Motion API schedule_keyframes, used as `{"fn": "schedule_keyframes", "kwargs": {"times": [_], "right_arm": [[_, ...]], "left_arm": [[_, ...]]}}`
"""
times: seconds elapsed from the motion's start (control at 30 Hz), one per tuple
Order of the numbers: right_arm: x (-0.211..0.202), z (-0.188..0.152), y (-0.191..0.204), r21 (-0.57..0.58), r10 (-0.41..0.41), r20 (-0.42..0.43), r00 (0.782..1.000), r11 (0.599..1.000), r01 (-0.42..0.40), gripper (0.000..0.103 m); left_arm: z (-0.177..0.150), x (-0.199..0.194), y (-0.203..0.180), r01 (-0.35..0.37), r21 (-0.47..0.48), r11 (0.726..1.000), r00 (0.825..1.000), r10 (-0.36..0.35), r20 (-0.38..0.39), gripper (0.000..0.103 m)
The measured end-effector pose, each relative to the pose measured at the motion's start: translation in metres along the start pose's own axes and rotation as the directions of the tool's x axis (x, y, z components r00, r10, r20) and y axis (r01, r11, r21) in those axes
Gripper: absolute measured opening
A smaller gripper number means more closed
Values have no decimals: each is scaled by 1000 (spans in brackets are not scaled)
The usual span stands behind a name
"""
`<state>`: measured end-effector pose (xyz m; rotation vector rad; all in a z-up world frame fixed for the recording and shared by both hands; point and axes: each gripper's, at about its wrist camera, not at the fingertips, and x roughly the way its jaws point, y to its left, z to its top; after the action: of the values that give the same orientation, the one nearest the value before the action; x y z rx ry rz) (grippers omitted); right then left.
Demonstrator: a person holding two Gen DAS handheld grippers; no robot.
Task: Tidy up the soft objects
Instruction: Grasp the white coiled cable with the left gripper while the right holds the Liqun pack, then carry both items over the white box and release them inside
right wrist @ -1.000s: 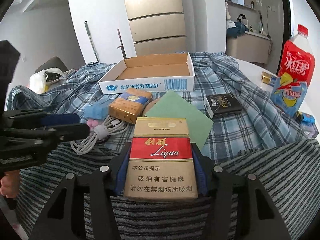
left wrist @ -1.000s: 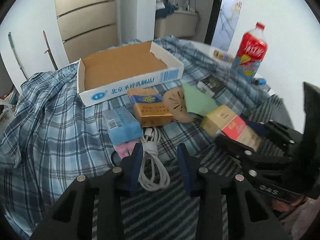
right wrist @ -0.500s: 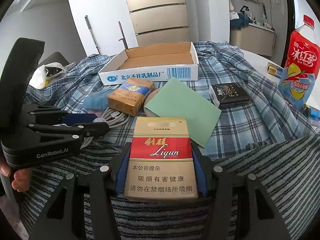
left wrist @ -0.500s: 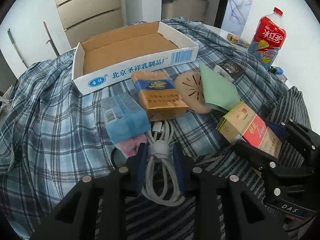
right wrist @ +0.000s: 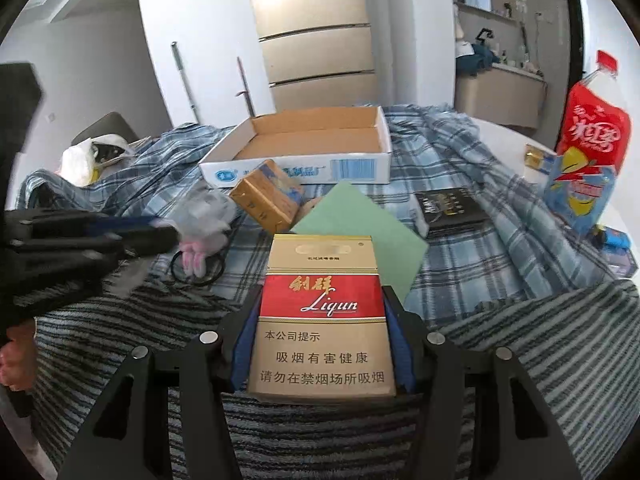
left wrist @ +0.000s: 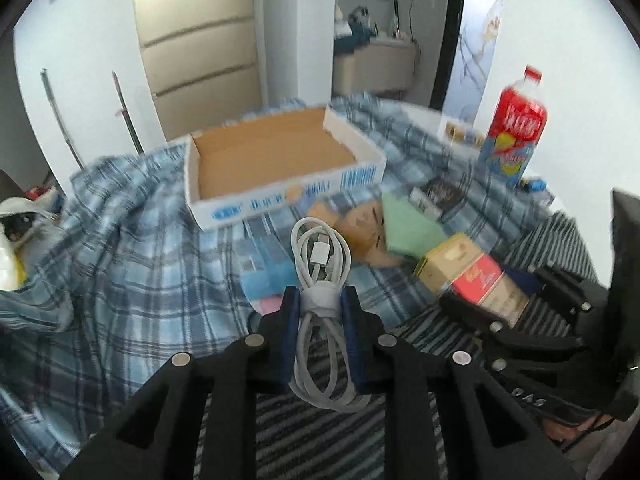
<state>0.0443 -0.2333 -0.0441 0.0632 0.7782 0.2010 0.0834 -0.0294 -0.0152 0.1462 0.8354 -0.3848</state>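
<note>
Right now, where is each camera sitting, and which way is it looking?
Left wrist: sits on the left gripper, looking along its fingers over the held cable to the box; the right gripper shows at right.
Right wrist: sits on the right gripper, looking over its held pack to the box; the left gripper shows at left, blurred.
Shared: box, pack, green sheet, bottle.

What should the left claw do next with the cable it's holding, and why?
Probably carry it forward over the cardboard box and release. The left claw is shut on the coiled white cable at its strap, lifted clear of the plaid cloth, and the box looks empty. The right claw holds the cigarette pack.
</note>
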Motion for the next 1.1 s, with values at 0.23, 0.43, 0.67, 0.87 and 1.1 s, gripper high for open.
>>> {"fn": "schedule_keyframes", "kwargs": {"times": [0.23,0.43,0.67,0.87,1.1], "right_arm": [[-40,21,1,-31,55,76,996,998,-52,55],[-85,70,1,-140,55,215,975,990,-24,55],[-72,142,-6,-127,27,280,960,992,10,55],[-54,197,-8,-105,49,272,961,994,-21,55],[-13,242,-11,-41,61,208,976,998,-54,55]], "left_arm": [[20,-47,-2,-91,-110,990,978,110,175,23],[55,-71,-1,-115,-119,986,950,144,278,23],[116,-72,8,-120,-133,984,932,157,326,23],[158,-69,18,-116,-163,980,923,167,347,23],[185,-46,39,-89,-237,967,932,165,323,23]]}}
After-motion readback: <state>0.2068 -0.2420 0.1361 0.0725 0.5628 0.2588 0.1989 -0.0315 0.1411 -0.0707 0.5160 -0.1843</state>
